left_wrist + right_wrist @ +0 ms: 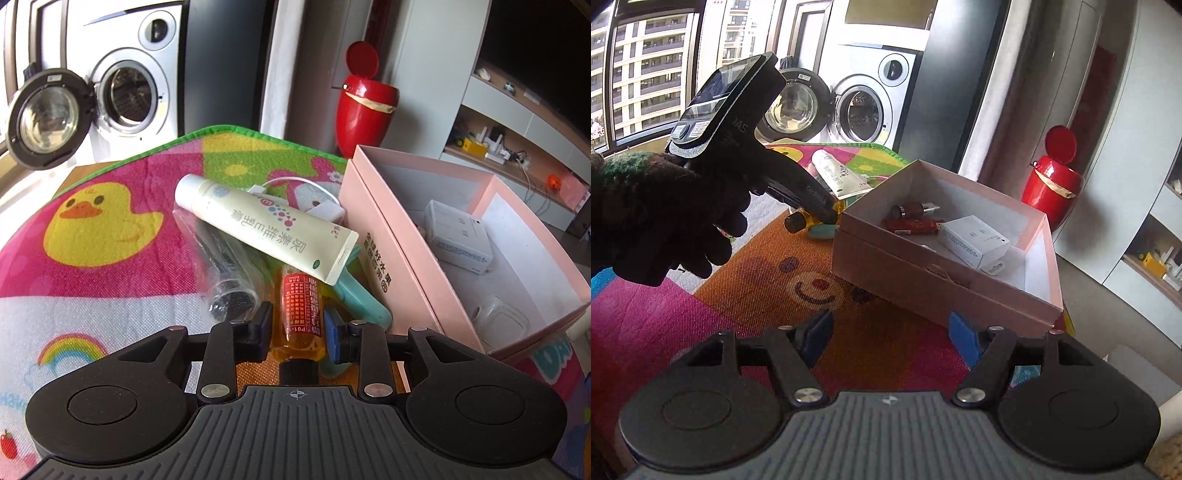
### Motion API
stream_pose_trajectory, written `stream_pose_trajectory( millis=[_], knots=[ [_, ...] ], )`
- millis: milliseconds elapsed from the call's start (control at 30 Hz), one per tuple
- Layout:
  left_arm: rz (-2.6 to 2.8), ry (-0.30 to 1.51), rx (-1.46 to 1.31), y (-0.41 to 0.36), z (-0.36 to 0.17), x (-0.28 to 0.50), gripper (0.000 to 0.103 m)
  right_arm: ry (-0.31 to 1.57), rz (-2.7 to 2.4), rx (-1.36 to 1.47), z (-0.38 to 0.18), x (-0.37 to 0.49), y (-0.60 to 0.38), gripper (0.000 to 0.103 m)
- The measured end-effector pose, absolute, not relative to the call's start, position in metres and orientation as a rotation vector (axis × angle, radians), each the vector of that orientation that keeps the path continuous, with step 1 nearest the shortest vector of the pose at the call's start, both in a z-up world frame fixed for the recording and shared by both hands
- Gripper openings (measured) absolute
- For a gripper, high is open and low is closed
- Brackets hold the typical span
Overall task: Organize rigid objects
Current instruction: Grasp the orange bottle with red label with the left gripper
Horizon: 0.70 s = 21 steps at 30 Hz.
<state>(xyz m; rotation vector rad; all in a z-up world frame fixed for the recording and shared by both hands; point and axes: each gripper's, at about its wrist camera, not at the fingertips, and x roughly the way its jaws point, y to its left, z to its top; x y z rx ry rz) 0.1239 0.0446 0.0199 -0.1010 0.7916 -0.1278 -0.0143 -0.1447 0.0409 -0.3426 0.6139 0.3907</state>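
Observation:
My left gripper [300, 325] has its jaws around a small amber bottle [301, 314] with a red label and black cap, lying on the mat; the pads look to touch it. A cream tube [266, 225], a clear-wrapped black item [231, 284] and a teal object [364, 299] lie in the same pile. The pink box [384, 254] stands right of it, holding a white carton [458, 236]. In the right wrist view my right gripper [890, 332] is open and empty above the mat, in front of the pink box [923, 277]. The left gripper [827, 214] is there at the bottle [798, 221].
A colourful cartoon mat [110, 229] covers the table. The box also holds a red item [912, 225], a dark bottle [912, 210] and a clear case [498, 317]. A white cable [295, 184] lies behind the tube. A red bin [365, 110] and washing machine [125, 92] stand beyond.

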Motion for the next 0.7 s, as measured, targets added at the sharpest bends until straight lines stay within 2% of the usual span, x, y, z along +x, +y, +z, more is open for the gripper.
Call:
stream_pose_trajectory(
  millis=[267, 467, 700],
  knots=[
    [-0.18, 0.812, -0.139, 0.056, 0.023, 0.113, 0.032, 0.616, 0.393, -0.348, 0.035, -0.019, -0.139, 0.07],
    [-0.206, 0.798, -0.081, 0.076, 0.024, 0.058, 0.032, 0.618, 0.387, -0.334, 0.036, -0.02, -0.141, 0.07],
    [-0.096, 0.788, -0.156, 0.118, 0.024, 0.004, 0.033, 0.566, 0.536, -0.272, 0.078, 0.006, -0.116, 0.07]
  ],
)
